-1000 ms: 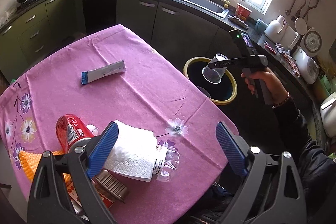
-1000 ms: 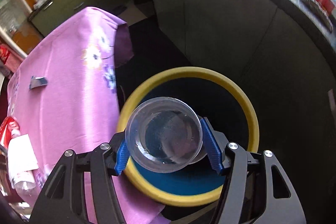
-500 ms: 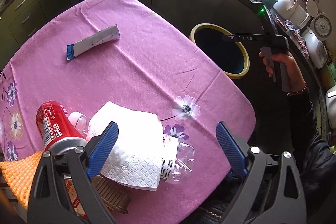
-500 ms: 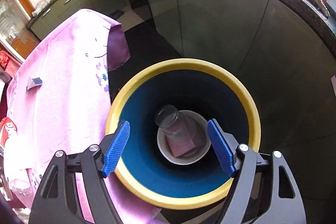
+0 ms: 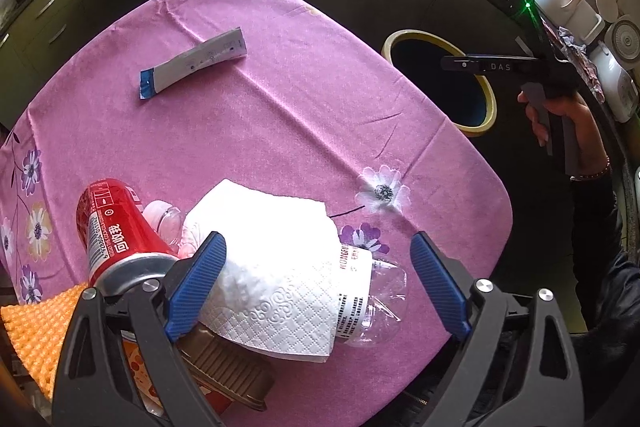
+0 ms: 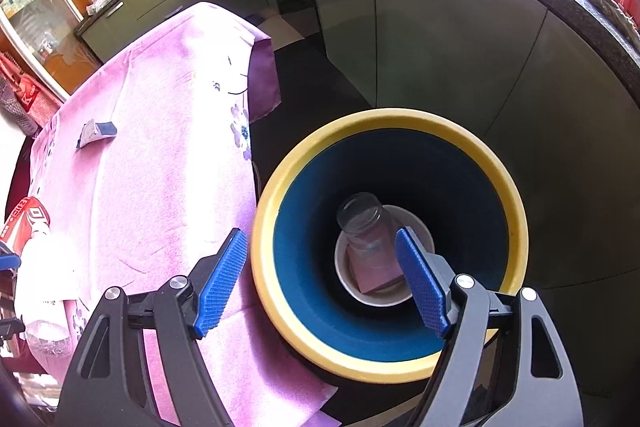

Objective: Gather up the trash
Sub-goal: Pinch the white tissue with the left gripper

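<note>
A yellow-rimmed bin [image 6: 516,203] stands on the floor beside the table; a clear plastic cup [image 6: 360,223] lies inside it on a white bowl [image 6: 420,233]. My right gripper [image 6: 322,285] is open and empty above the bin's near rim. It also shows in the left wrist view [image 5: 464,65] over the bin [image 5: 490,99]. My left gripper [image 5: 318,287] is open over a white paper towel [image 5: 276,267] draped on a clear plastic bottle [image 5: 376,303]. A red soda can [image 5: 114,223] lies at its left. A white and blue wrapper [image 5: 192,65] lies farther away.
The table has a pink flowered cloth [image 5: 304,115]. An orange mat [image 5: 32,331] and a brown ridged lid [image 5: 224,363] lie under my left gripper's base. Dark kitchen cabinets [image 6: 420,11] and a counter with appliances [image 5: 580,15] surround the table.
My right gripper opened and the clear cup fell into the bin, then the gripper drew back a little. My left gripper lowered toward the paper towel and bottle.
</note>
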Demonstrator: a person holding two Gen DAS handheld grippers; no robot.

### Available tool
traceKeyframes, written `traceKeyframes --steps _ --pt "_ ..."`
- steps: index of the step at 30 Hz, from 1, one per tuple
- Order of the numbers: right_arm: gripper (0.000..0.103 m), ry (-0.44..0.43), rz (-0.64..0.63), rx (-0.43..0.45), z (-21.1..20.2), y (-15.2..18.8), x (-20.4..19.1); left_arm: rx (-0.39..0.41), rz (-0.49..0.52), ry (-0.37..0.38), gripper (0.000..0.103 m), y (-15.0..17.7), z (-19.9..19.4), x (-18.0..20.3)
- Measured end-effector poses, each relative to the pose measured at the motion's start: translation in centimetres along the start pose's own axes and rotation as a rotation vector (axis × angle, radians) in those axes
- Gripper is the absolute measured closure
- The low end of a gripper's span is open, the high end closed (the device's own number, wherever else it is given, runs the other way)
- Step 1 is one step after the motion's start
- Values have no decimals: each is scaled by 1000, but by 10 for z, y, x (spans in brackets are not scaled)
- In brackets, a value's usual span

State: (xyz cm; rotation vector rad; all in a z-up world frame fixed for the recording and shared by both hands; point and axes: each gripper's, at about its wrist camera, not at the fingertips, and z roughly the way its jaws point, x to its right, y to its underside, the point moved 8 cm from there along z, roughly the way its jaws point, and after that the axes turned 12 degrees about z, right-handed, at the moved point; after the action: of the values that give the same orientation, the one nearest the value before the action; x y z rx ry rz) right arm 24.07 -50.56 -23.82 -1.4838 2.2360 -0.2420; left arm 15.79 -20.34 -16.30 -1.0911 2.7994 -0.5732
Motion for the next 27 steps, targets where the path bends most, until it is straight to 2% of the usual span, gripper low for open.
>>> traceKeyframes --steps 4,7,11,17,19,22,27 --pt "27 -2 -5 -3 0 2 -5 12 -17 -7 26 -1 -3 -5" --pt "27 -5 -5 -5 2 2 -7 11 -14 -19 29 0 -3 -6" --pt "27 -4 -10 -8 4 4 -11 10 15 -66 37 0 -3 -5" --pt "27 -4 -9 -10 7 1 -10 9 80 -133 62 0 -5 -4" --pt "27 -3 -9 -9 7 1 -9 -11 80 -115 86 3 -2 -2" --pt "27 -4 -5 -9 8 1 -8 -22 93 -111 95 6 5 1" --pt "27 -4 1 -9 7 2 -5 39 97 -126 98 -5 -14 -1"
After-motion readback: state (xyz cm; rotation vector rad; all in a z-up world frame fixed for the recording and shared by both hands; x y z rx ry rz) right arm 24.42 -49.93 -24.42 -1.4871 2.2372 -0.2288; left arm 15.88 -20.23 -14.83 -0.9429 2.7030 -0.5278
